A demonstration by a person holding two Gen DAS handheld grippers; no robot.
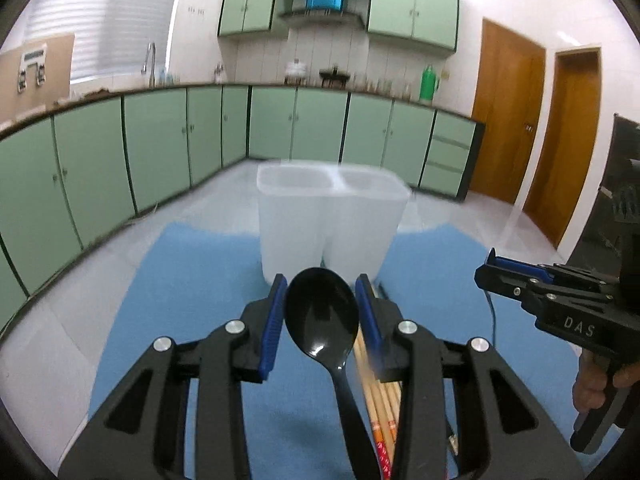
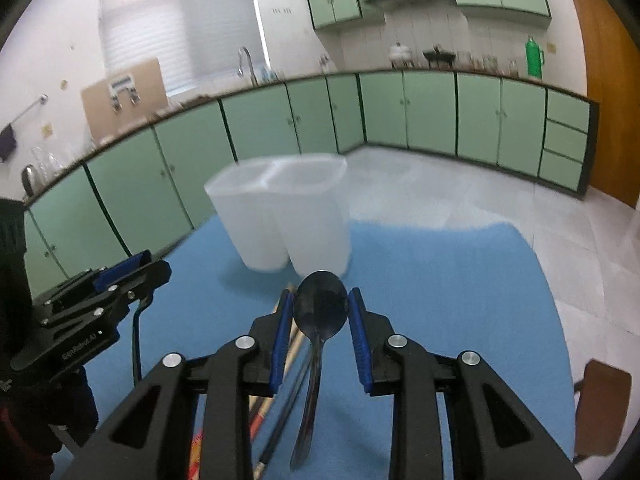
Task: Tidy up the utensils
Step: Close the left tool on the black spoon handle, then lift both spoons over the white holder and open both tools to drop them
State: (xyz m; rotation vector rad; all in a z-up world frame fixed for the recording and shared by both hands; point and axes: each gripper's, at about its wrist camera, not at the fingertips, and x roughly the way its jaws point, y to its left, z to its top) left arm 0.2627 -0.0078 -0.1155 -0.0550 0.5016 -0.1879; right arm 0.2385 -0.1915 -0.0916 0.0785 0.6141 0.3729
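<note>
Two grippers are working over the blue mat (image 1: 192, 280), and each is carrying one spoon. The left gripper (image 1: 321, 312) is clenching a black plastic spoon (image 1: 321, 316); its bowl is sitting squeezed between the two blue pads, hollow side up, the handle running back under the claw. The right gripper (image 2: 320, 312) is gripping a metal spoon (image 2: 320, 310) the same way, bowl between the pads and handle trailing back toward the camera.

One translucent white holder (image 1: 328, 220) is standing on the mat just ahead of both spoon bowls, and it is showing two compartments side by side; I cannot tell whether anything is in them.

Several wooden chopsticks (image 1: 382, 396) are lying on the mat beneath the left claw, too overlapped to count. A person's hand (image 1: 600, 384) is squeezing the right gripper's handle.
</note>
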